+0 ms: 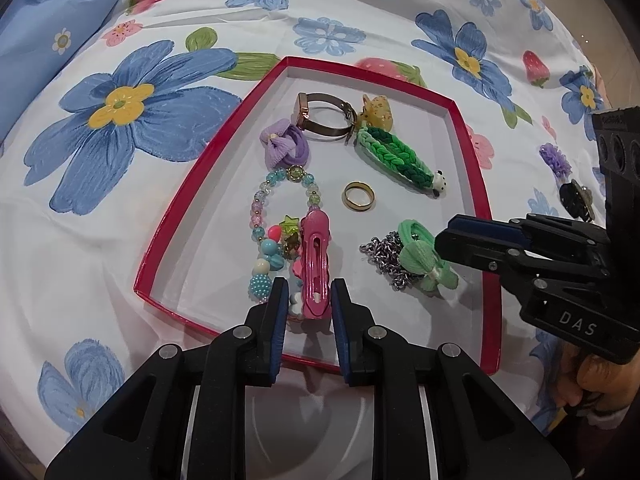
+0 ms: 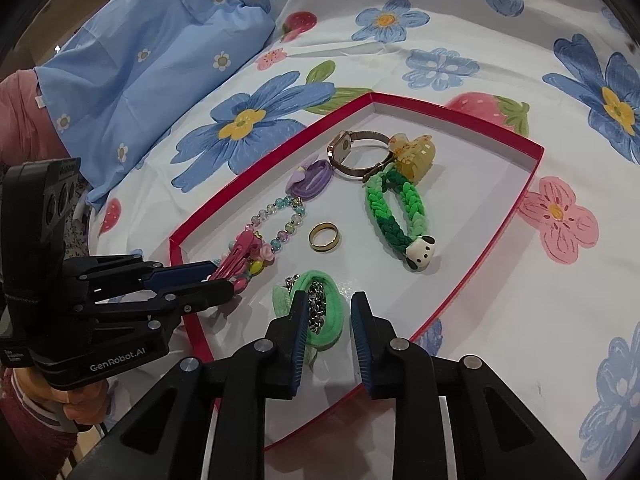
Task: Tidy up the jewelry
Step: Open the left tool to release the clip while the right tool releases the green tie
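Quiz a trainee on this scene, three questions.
1. True or false: the ring lies inside the tray.
2. What sits between the fingers of the left gripper? A watch; B clip; C chain.
3. What colour is the braided bracelet?
Key: 1 true; 2 B; 3 green.
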`<state>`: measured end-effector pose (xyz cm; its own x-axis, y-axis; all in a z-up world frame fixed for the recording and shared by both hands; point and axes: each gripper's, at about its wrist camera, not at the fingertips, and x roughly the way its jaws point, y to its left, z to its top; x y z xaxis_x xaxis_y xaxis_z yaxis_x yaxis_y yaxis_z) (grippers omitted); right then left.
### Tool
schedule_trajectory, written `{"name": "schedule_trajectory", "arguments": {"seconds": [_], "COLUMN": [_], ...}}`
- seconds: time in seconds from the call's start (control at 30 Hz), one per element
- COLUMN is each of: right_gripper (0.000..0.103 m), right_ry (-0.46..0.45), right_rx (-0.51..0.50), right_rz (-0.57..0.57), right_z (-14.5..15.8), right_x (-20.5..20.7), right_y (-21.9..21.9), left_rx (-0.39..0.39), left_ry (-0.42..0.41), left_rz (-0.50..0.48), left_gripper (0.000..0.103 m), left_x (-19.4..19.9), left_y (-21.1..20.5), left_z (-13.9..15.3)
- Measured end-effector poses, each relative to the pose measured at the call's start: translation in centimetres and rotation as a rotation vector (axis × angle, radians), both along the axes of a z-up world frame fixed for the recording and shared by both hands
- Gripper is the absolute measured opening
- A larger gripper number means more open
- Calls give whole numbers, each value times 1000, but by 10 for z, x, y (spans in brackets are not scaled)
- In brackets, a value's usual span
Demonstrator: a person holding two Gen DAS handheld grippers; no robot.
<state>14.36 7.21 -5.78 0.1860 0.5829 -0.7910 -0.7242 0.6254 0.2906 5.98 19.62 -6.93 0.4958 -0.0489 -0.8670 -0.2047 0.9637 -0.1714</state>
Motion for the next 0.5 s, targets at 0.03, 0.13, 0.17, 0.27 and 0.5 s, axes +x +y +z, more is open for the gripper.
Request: {"name": "schedule_trajectory", "arguments": {"seconds": [0.03, 0.13, 0.17, 0.27, 0.5], "right_gripper": [25, 26, 29, 30, 30], "right_ry": [-2, 3, 4, 3, -6], "right_rx": [3, 24, 29, 47, 83], "right_rz": [-5, -13, -14, -18, -46], "right_z": [1, 5, 6, 10, 20], "right_x": [0, -1, -1, -3, -8], "right_y": [-1, -6, -7, -11, -22], "left_rx": [-2, -7, -7, -3, -13], "left_ry": [0, -1, -3, -5, -11], "left_rz": [2, 4, 5, 7, 27], "left_gripper": [20, 23, 26, 28, 33], "left_x": [0, 0, -1, -2, -8], "left_y": [0, 1, 2, 2, 4], "left_z": [0, 0, 1, 2, 4]}}
